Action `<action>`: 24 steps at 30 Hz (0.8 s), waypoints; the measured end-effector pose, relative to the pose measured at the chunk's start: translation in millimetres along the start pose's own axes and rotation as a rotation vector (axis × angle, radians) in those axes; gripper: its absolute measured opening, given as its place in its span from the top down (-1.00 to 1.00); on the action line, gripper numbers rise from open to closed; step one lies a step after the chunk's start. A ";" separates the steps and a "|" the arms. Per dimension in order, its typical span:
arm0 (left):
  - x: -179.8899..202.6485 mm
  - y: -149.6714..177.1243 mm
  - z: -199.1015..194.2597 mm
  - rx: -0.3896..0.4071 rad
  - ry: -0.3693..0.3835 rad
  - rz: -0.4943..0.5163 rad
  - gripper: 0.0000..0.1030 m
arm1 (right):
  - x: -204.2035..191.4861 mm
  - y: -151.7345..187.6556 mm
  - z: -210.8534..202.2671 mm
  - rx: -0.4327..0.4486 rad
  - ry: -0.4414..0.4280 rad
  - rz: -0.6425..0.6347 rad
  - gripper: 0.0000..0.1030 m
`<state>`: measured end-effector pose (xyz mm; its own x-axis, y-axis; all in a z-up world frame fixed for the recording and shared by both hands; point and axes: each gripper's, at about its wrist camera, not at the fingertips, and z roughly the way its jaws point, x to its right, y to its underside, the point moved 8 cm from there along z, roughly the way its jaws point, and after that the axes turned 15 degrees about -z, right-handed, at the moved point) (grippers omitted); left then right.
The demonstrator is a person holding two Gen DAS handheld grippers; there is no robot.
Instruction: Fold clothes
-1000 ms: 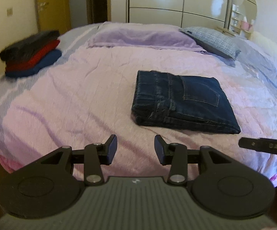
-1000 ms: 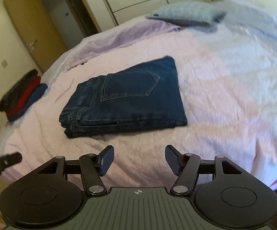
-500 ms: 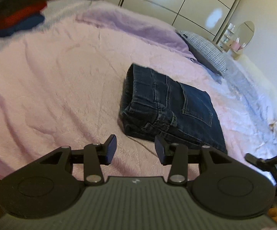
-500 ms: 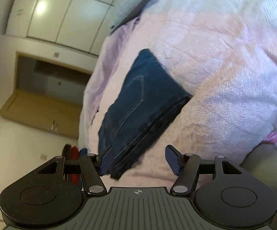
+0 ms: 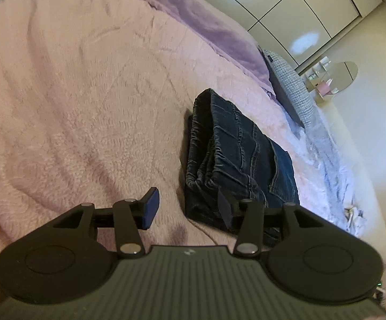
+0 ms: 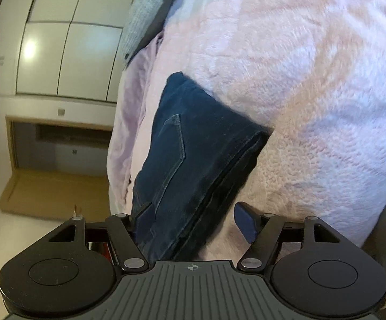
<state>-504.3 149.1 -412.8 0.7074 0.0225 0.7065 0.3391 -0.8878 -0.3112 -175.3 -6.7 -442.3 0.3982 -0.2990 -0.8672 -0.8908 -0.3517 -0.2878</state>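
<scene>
Both wrist cameras looked down close over the bed, the right view rolled sideways, sharing the folded jeans.

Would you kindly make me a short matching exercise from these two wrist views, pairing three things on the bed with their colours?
Things:
1. folded jeans
2. bedspread
3. pillow

Colours:
A. grey-blue check
B. dark blue
C. pale pink

Pairs: 1-B, 2-C, 3-A
</scene>
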 end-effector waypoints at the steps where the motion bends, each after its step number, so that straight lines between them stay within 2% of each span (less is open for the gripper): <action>1: -1.5 -1.1 2.6 -0.009 0.005 -0.008 0.16 | 0.9 0.6 2.9 0.004 0.006 0.000 -0.35; 5: -5.5 -6.8 10.8 -0.032 0.023 -0.037 0.16 | 0.5 3.9 16.1 0.017 0.027 -0.023 -0.36; 7: -7.1 -10.1 12.6 -0.034 0.035 -0.050 0.16 | -4.8 8.7 19.7 0.024 0.009 -0.013 -0.36; 11: -11.2 -20.4 15.6 -0.035 0.058 -0.070 0.16 | -15.5 31.9 32.9 0.000 -0.019 -0.001 -0.36; 13: -13.6 -27.0 18.8 -0.041 0.066 -0.069 0.16 | -11.7 39.9 38.2 0.034 0.012 0.000 -0.36; 16: -15.9 -39.3 25.4 -0.058 0.078 -0.047 0.16 | -4.5 41.5 45.8 0.093 0.016 0.024 -0.35; 19: -12.9 -54.6 30.2 -0.086 0.075 0.024 0.16 | -3.2 42.6 49.2 0.115 0.033 0.037 -0.35; 24: -1.0 -69.0 46.0 -0.202 0.021 0.066 0.19 | -6.5 45.1 47.6 0.048 0.101 0.059 -0.35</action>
<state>-499.8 231.5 -421.3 0.7101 -0.0469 0.7026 0.1596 -0.9611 -0.2255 -228.5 21.6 -469.0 0.3625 -0.4064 -0.8387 -0.9219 -0.2885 -0.2586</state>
